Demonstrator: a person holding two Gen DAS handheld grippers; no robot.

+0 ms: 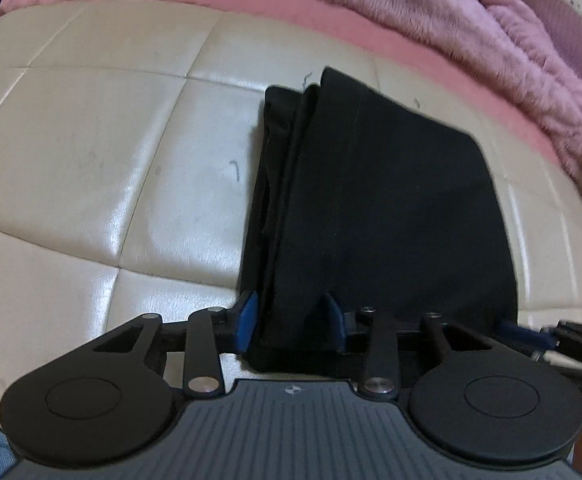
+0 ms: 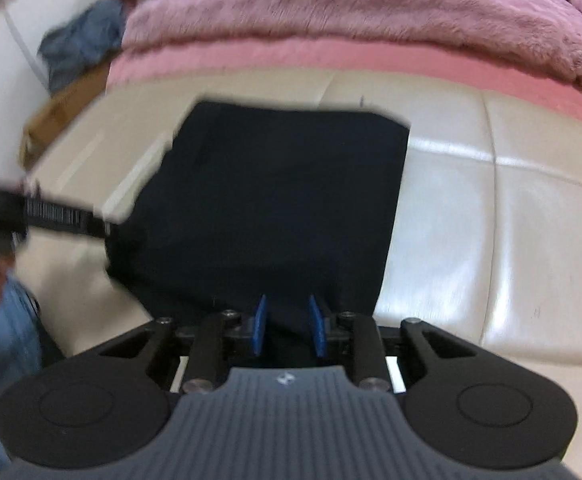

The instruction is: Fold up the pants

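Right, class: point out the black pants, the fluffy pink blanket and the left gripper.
black pants [image 1: 391, 208], left wrist view, flat top layer.
fluffy pink blanket [image 2: 351, 4], right wrist view, furry upper fold.
left gripper [image 1: 291, 318], left wrist view, between its blue fingertips.

Ahead of my left gripper [image 1: 291, 322] the folded black pants [image 1: 375, 208] fill the middle of the cream quilted cushion [image 1: 91, 168]; bare cushion lies open to their left. Behind, a heaped pink fluffy blanket [image 1: 471, 28] walls off the far edge. My right gripper [image 1: 563, 346] crowds the pants' near right corner, and bare cushion lies beyond the pants on that side too.
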